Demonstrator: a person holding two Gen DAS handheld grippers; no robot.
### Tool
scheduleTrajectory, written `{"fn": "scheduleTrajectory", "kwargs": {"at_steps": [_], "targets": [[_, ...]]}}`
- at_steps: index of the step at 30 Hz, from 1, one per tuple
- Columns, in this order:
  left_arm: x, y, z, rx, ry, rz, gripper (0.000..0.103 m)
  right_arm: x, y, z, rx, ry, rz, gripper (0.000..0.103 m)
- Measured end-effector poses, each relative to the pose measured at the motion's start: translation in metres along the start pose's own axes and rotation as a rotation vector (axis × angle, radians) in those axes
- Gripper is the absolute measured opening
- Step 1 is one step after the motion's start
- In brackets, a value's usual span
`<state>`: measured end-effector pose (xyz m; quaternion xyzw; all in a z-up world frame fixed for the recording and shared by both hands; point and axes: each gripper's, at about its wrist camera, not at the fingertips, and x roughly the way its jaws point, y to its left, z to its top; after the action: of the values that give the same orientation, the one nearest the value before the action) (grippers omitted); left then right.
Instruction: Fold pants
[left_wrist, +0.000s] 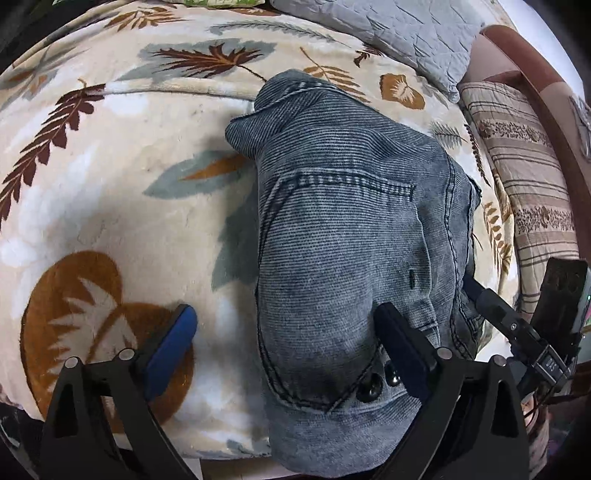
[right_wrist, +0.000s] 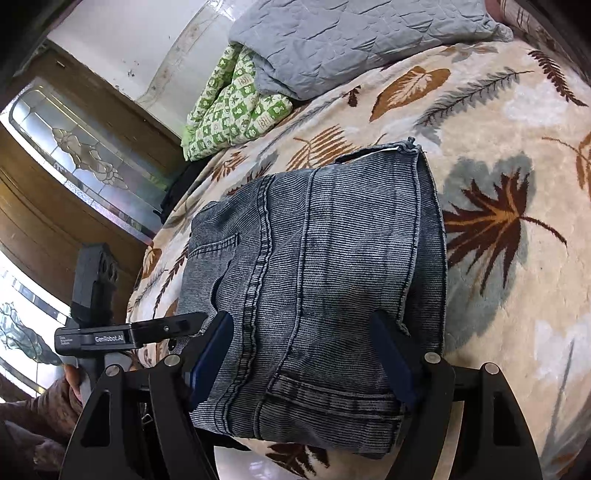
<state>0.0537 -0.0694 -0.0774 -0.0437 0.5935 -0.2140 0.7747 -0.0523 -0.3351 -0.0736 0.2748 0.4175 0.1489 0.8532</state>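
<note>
The pants are grey-blue denim, folded into a compact bundle on the leaf-patterned blanket. My left gripper is open over the bundle's waistband end, its right finger resting on the denim near the buttons, its left finger over the blanket. In the right wrist view the pants lie folded with the waistband toward me. My right gripper is open, its fingers straddling the near end of the bundle. The left gripper's body shows at the left of that view.
A grey quilted pillow lies at the head of the bed, with a green patterned quilt beside it. A striped brown cushion lies at the right. A wooden cabinet with glass panels stands beside the bed. The bed edge is near me.
</note>
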Motion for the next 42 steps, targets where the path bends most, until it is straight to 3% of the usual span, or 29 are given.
{"fn": "scheduleTrajectory", "kwargs": {"at_steps": [10, 18, 22, 24, 29, 33, 37, 40, 42], "targets": [[-0.015, -0.003, -0.005, -0.015, -0.015, 0.03, 0.097, -0.014, -0.003, 0.005, 0.101, -0.006, 0.022, 0.077], [-0.041, -0.016, -0.02, 0.033, -0.077, 0.052, 0.097, -0.049, 0.011, -0.008, 0.071, -0.039, -0.015, 0.079], [-0.036, -0.021, -0.029, 0.063, -0.061, 0.072, 0.097, -0.045, 0.005, -0.019, 0.078, -0.009, -0.05, 0.079], [-0.024, -0.021, -0.035, 0.071, -0.014, 0.081, 0.098, -0.038, 0.001, -0.022, 0.081, 0.007, -0.081, 0.079], [-0.023, -0.012, -0.03, 0.027, 0.028, 0.02, 0.097, -0.033, -0.002, -0.021, 0.084, 0.034, -0.108, 0.079], [-0.042, 0.007, -0.006, -0.047, -0.015, -0.062, 0.097, -0.052, -0.012, 0.001, 0.106, -0.04, -0.079, 0.082], [-0.022, 0.021, 0.019, -0.104, 0.066, -0.133, 0.097, -0.042, -0.04, 0.022, 0.167, -0.041, -0.09, 0.086], [-0.001, 0.026, 0.027, -0.141, 0.123, -0.158, 0.097, -0.016, -0.054, 0.026, 0.183, 0.014, -0.033, 0.086], [0.004, 0.023, 0.027, -0.152, 0.128, -0.179, 0.097, -0.003, -0.048, 0.026, 0.176, 0.045, 0.127, 0.086]]}}
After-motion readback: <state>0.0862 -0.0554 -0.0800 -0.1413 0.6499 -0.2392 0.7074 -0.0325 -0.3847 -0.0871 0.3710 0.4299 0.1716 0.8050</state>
